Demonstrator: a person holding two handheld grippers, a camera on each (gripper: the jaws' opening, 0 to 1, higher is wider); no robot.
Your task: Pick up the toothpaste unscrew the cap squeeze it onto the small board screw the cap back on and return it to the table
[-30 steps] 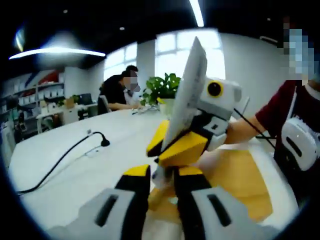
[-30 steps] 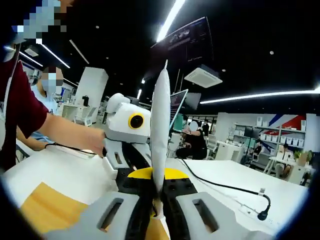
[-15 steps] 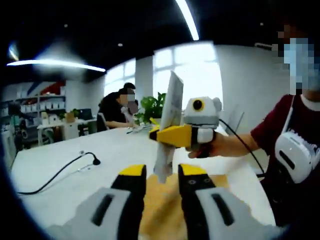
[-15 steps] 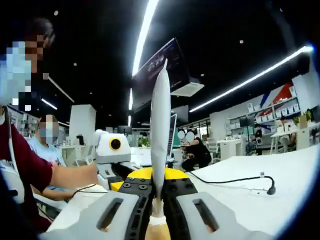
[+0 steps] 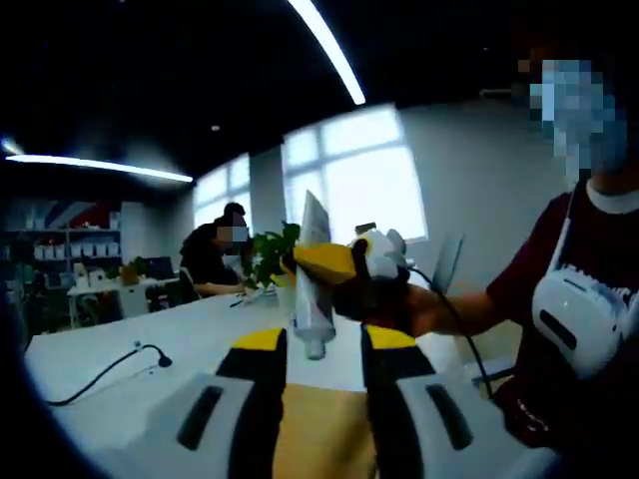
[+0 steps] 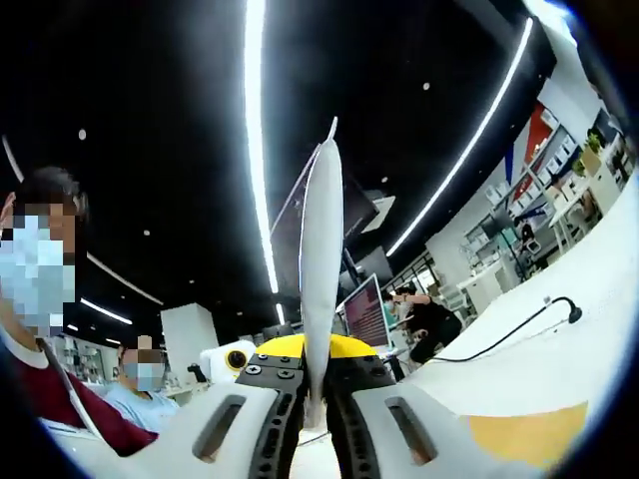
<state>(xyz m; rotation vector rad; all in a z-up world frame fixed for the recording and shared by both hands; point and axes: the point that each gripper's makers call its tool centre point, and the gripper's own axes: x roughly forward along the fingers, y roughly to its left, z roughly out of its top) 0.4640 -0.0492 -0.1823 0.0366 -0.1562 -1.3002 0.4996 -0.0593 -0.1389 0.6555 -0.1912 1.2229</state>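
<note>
Toothpaste (image 6: pixel 320 269) upright in right gripper (image 6: pixel 314 394)

The toothpaste (image 6: pixel 319 279) tube's lower end is hidden between the right hand-held gripper (image 6: pixel 312 399) jaws.

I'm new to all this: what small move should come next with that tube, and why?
Probably bring the left claw up to the cap end of the tube. The right claw is clamped on the tube, its cap end hangs down, and the left claw is open just below it.
</note>
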